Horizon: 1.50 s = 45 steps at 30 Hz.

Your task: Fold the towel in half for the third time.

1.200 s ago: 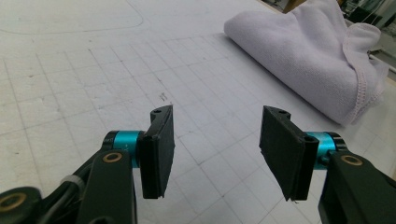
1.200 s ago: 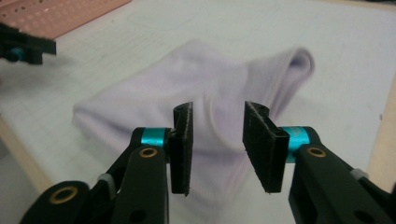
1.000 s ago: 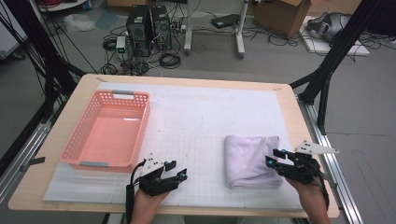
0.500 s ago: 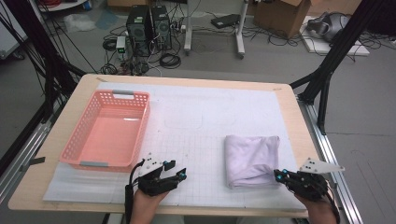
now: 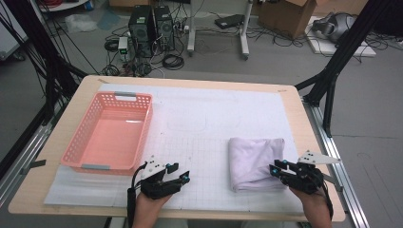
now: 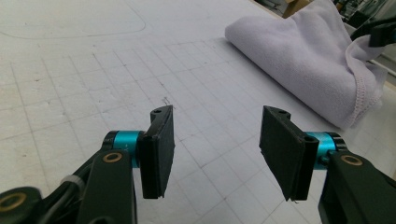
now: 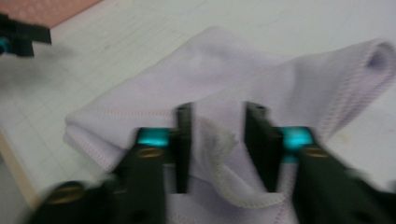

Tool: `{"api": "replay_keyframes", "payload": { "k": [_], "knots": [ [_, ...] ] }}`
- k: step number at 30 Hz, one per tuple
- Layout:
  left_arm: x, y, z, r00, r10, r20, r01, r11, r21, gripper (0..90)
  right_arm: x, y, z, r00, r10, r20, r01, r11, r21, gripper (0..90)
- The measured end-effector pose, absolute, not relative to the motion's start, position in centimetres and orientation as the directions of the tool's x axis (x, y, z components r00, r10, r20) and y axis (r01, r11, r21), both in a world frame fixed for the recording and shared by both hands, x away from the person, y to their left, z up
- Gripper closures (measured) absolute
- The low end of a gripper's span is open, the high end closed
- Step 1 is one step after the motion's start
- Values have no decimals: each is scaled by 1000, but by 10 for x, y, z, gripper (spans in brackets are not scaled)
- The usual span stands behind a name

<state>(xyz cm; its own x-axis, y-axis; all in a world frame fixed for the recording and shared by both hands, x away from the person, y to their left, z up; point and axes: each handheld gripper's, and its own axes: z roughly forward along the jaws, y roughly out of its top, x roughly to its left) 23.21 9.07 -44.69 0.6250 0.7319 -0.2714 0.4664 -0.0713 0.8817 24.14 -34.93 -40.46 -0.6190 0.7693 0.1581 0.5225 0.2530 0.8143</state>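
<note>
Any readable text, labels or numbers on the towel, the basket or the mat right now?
None can be read.
Folded towel: plain, stitched hem, no tag in sight.
Pink basket: no label.
White mat: printed grid and faint outlines, no words; one tiny dark mark, too small to read.
Cardboard box on the floor: no print legible.

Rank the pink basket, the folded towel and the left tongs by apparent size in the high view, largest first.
1. pink basket, clearly the largest.
2. folded towel, about half the basket's spread.
3. left tongs, smallest, though they sit nearest the camera, which flatters their size.
</note>
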Motion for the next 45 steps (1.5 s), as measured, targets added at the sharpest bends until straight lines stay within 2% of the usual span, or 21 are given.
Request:
{"api": "replay_keyframes", "payload": {
  "k": [1,7,9,10,13,17,21,24,27,30,34,39,41,45],
  "knots": [
    [232,91,-447,624,732,-273,467,-70,881,453,240,-349,-406,-631,762,149,516,268,813,836],
    [232,93,-447,620,736,-272,466,-67,882,453,211,-362,-411,-670,739,61,475,364,801,847],
    [232,92,-447,619,736,-274,468,-65,882,453,203,-369,-415,-676,734,65,480,373,794,842],
    [232,92,-447,622,735,-271,466,-69,882,453,199,-372,-418,-676,734,68,488,376,787,832],
    [232,91,-447,623,735,-267,467,-75,881,453,194,-379,-420,-675,727,129,510,333,794,714],
    [233,91,-447,623,735,-269,467,-74,881,453,198,-380,-405,-667,726,169,482,246,841,630],
    [233,92,-447,622,735,-271,467,-70,882,453,216,-374,-388,-608,779,151,448,180,876,672],
    [233,91,-447,623,734,-270,468,-73,881,453,236,-367,-384,-570,813,115,460,200,865,693],
    [232,91,-447,624,733,-272,467,-71,881,453,252,-355,-392,-579,808,110,507,252,824,703],
    [232,92,-447,621,736,-271,467,-70,881,453,251,-347,-408,-610,783,120,525,287,801,699],
    [232,93,-447,617,738,-274,467,-62,882,453,238,-346,-430,-632,772,63,539,380,751,698],
    [232,92,-447,619,738,-269,468,-72,881,453,225,-359,-433,-620,783,56,544,377,750,700],
    [233,92,-448,621,737,-268,469,-75,880,453,227,-358,-426,-626,777,65,548,379,746,650],
    [233,93,-448,618,737,-272,468,-67,881,453,239,-354,-409,-596,797,94,521,295,801,605]
  ]
}}
